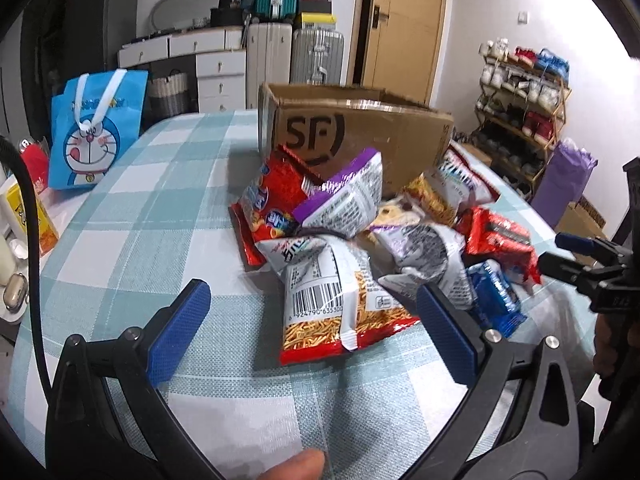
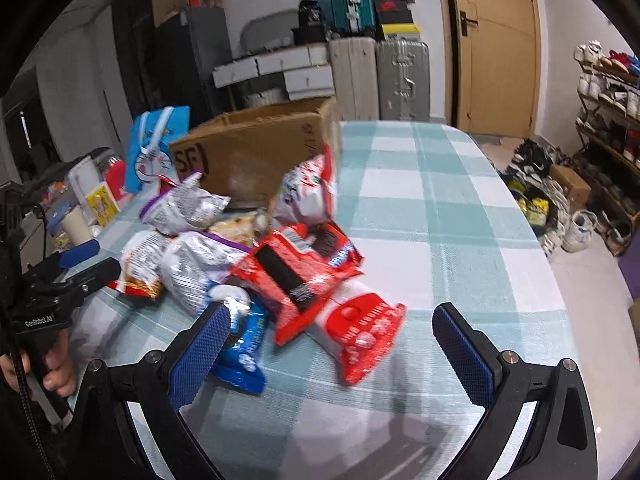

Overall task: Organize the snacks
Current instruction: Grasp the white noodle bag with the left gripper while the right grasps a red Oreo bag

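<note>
- Left wrist view: my left gripper (image 1: 312, 322) is spread wide and holds nothing, low over the teal-and-white checked tablecloth (image 1: 140, 240). Just ahead lies a loose heap of crinkled foil snack bags (image 1: 360, 232). Nearest me is a red-edged bag of thin fried noodle sticks with a barcode (image 1: 336, 312). Behind the heap stands an open brown cardboard box printed SF (image 1: 352, 132), touching the rear bags. I cannot see inside it.
- Right wrist view: my right gripper (image 2: 332, 344) is also wide apart and empty. Between its fingers lie a red-and-white pouch (image 2: 360, 328) and a blue foil packet (image 2: 244, 352), with a glossy red bag (image 2: 304, 268) on top of them.
- Progress, as I judge it: sorting has barely begun. Every bag I can see lies on the cloth outside the box, and none is gripped.
</note>
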`<action>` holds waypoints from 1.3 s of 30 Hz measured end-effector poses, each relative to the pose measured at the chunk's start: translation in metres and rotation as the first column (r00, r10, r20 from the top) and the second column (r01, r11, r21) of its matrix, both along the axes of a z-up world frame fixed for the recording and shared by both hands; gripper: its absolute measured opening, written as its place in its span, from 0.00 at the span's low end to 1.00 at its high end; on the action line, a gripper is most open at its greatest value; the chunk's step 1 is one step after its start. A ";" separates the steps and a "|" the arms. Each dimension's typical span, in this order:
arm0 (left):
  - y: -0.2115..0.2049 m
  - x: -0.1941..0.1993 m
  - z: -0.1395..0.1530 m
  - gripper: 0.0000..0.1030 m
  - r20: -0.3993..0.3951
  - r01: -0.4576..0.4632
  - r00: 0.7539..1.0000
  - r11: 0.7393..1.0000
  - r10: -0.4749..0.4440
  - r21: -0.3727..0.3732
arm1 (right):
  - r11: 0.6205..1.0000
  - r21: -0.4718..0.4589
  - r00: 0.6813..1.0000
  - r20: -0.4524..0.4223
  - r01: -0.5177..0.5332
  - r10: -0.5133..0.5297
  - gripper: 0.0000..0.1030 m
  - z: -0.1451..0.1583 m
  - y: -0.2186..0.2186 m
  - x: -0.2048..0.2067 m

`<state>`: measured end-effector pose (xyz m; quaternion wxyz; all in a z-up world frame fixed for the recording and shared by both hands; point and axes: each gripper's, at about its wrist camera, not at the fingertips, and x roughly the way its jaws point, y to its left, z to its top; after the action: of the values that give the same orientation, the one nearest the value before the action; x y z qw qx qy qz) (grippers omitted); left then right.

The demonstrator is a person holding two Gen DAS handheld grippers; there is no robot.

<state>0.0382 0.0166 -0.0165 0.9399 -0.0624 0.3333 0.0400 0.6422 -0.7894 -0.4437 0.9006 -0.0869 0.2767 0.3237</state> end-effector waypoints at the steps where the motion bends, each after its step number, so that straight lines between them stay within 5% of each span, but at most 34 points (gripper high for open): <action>1: 0.000 0.003 -0.002 0.99 -0.014 0.003 1.000 1.000 -0.003 -0.004 | 1.000 -0.004 1.000 -0.012 0.008 -0.009 1.00 -0.001 -0.002 0.004; 11: 0.003 0.038 -0.011 0.99 -0.104 -0.008 0.995 0.999 0.004 -0.037 | 1.000 -0.021 0.999 -0.037 0.001 -0.002 1.00 -0.003 0.000 0.013; 17: 0.012 0.051 -0.020 0.80 -0.136 0.015 0.990 0.989 -0.036 -0.150 | 0.999 -0.037 0.998 -0.048 -0.039 0.038 1.00 -0.003 0.018 0.019; 21: 0.014 0.056 -0.025 0.75 -0.135 0.027 0.990 0.986 -0.049 -0.164 | 0.997 -0.054 0.997 -0.058 -0.062 0.059 0.99 -0.005 0.031 0.027; 24: 0.014 0.061 -0.029 0.64 -0.151 0.049 0.985 0.980 -0.079 -0.192 | 0.995 -0.063 0.994 -0.076 -0.081 0.076 0.85 -0.009 0.038 0.034; 30: 0.007 0.063 -0.034 0.50 -0.167 0.060 0.982 0.983 -0.089 -0.171 | 0.991 -0.068 0.991 -0.083 -0.114 0.109 0.79 -0.009 0.044 0.039; 39: 0.006 0.048 -0.029 0.45 -0.140 0.072 0.986 0.984 -0.095 -0.162 | 0.988 -0.066 0.989 -0.068 -0.138 0.134 0.61 -0.007 0.041 0.032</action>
<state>0.0863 0.0226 -0.0459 0.9058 -0.1186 0.4063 -0.0212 0.6745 -0.7481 -0.4511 0.8636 -0.1271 0.3097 0.3770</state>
